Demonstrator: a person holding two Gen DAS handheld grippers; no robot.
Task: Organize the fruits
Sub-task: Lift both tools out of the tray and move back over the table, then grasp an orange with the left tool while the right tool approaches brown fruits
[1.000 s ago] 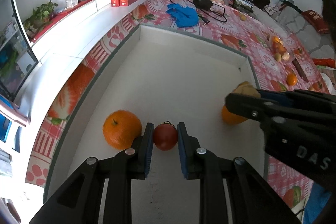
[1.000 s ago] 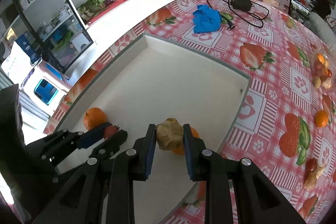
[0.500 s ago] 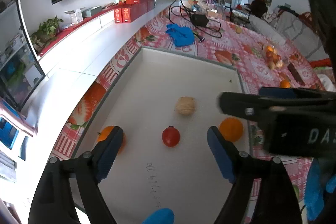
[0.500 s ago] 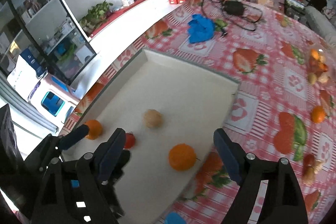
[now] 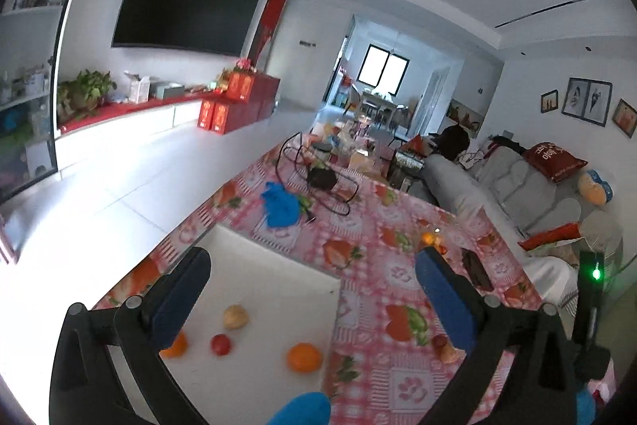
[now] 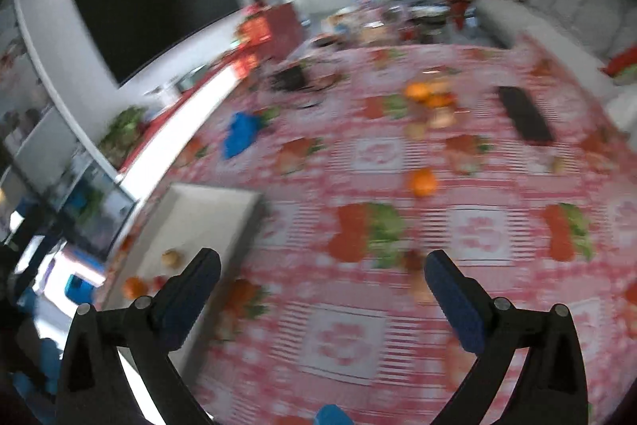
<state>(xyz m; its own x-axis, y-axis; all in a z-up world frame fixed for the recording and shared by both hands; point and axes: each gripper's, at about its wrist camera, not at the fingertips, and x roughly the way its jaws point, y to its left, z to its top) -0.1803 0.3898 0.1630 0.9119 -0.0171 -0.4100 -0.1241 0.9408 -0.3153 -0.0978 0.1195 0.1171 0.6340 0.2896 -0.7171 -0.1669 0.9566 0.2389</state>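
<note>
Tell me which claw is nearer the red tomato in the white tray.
Left. The left claw hangs open above the tray over the tomato; the right claw is off over the tablecloth.

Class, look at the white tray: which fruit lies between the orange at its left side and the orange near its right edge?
In the left wrist view, a small red fruit lies between the left orange and the right orange in the white tray.
</note>
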